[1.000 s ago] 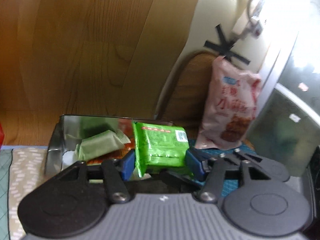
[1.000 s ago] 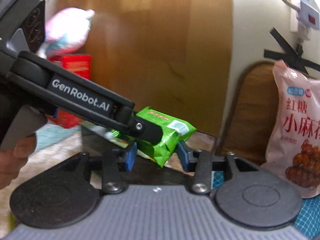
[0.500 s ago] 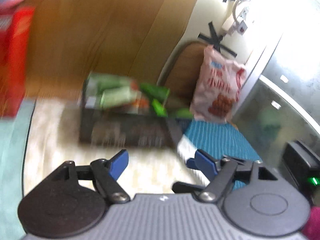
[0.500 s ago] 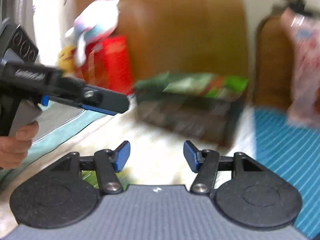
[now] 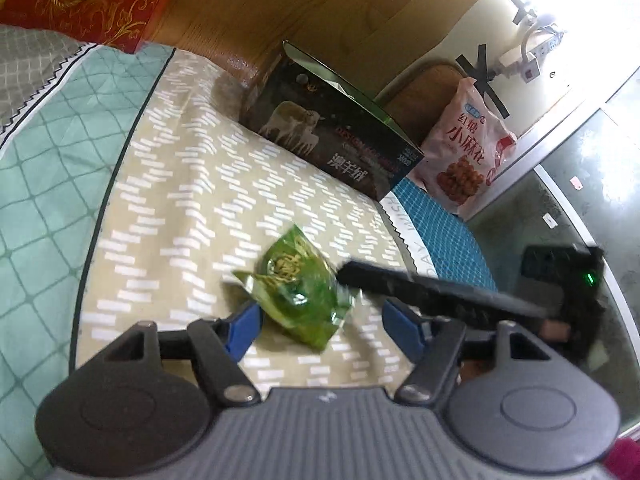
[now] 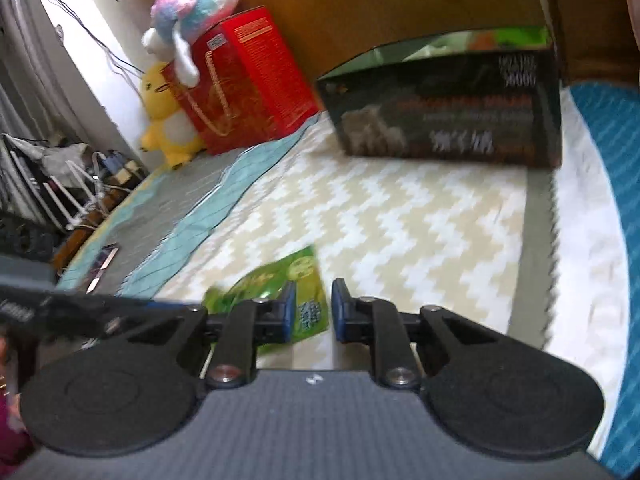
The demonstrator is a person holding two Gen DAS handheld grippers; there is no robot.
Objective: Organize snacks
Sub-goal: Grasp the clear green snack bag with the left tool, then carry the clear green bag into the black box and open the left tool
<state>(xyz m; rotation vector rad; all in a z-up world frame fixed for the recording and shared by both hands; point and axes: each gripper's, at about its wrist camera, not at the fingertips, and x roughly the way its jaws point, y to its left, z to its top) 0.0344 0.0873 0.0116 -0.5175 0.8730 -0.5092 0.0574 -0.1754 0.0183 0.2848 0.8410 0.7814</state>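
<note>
A green snack packet (image 5: 296, 292) lies flat on the beige zigzag cloth (image 5: 180, 184). My left gripper (image 5: 322, 332) straddles it, jaws closing but still apart from its sides, so it is open. My right gripper (image 6: 314, 312) reaches in from the right, and one of its fingers (image 5: 420, 292) ends at the packet's right edge. Its jaws are closing to a narrow gap, and the corner of the green packet (image 6: 310, 312) sits between the pads. Farther back stands the dark sheep-print box (image 5: 340, 136) (image 6: 448, 112), with green packets showing over its rim.
A pink snack bag (image 5: 464, 148) leans on a wooden chair behind the box. A red box (image 6: 248, 80) with plush toys (image 6: 192, 0) stands at the back left. A blue mat (image 6: 612, 160) and a dark glass surface (image 5: 580, 208) lie to the right.
Both grippers pulled back from the box and came down over the cloth. The packet that the left gripper held over the box is gone from its jaws. The right jaws narrowed sharply.
</note>
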